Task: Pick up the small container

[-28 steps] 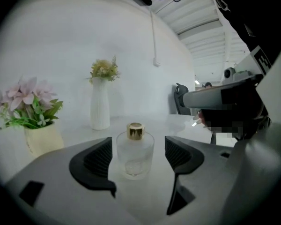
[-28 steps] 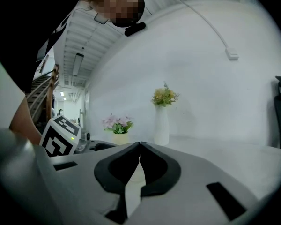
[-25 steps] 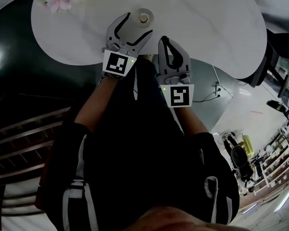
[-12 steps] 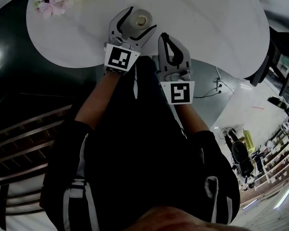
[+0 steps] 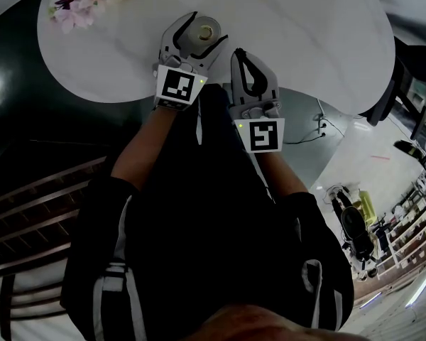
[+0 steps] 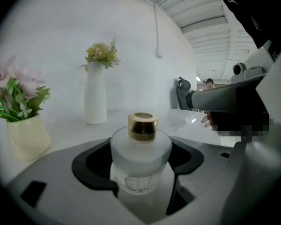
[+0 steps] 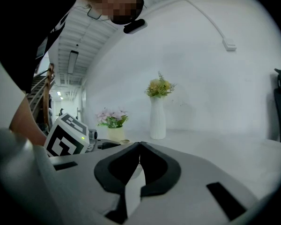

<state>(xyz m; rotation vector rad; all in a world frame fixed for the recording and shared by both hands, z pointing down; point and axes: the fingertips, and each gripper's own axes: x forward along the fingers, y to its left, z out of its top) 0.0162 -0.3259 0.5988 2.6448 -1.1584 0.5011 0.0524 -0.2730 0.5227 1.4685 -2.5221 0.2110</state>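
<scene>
The small container (image 5: 207,30) is a frosted white bottle with a gold cap, standing upright on the round white table (image 5: 305,34). My left gripper (image 5: 206,27) reaches around it, one jaw on each side. In the left gripper view the bottle (image 6: 141,161) fills the gap between the black pads (image 6: 91,165); the jaws are closing and the pads stand close against its sides. My right gripper (image 5: 240,52) hovers at the table's near edge just right of the left one, shut and empty, its tips meeting (image 7: 139,145).
A cream pot of pink flowers (image 5: 74,6) sits at the table's far left. A tall white vase with yellow flowers (image 6: 95,100) stands further back. A dark chair (image 5: 394,84) is at the table's right side. The person's legs fill the near foreground.
The left gripper has slid forward so the bottle now sits deeper between its jaws. The right gripper has barely moved.
</scene>
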